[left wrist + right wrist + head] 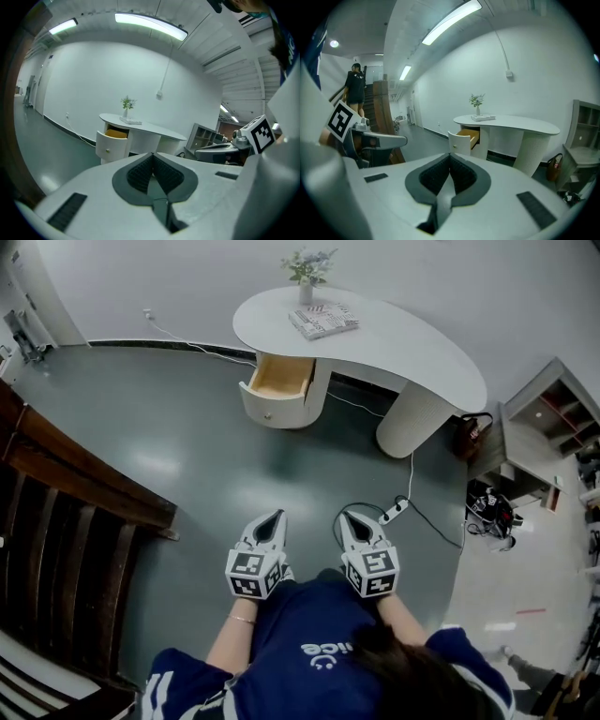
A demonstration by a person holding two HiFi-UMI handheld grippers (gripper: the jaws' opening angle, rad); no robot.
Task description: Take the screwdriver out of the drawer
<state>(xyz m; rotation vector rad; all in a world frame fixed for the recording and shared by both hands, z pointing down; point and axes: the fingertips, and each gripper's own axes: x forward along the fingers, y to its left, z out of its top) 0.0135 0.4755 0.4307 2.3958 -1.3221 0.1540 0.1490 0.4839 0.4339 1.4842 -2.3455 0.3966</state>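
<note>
A wide stretch of grey-green glossy floor (pixel 187 456) lies between the person and the work, with a dark brown wooden staircase (pixel 66 521) running down the left side of the head view. Against the far wall stands the white kidney-shaped counter (pixel 403 343), and under its left end the white rounded drawer with a pale wooden inside (pixel 279 381) is already pulled open. The left gripper (pixel 274 517) and the right gripper (pixel 349 518), both white with black-and-white marker cubes, are held side by side in front of the person's chest, well apart from the drawer and pointed towards it. Each has its jaws closed together, with nothing between them. On the counter top sit a stack of striped magazines (pixel 322 320) and, just behind it, a small vase of pale flowers (pixel 307 273). The screwdriver cannot be seen in any view; from here the drawer shows only bare wood, so I take it the tool lies deeper inside. To my eye this is the approach step: next the person must cross the floor, open one pair of jaws, and reach down into the drawer.
</note>
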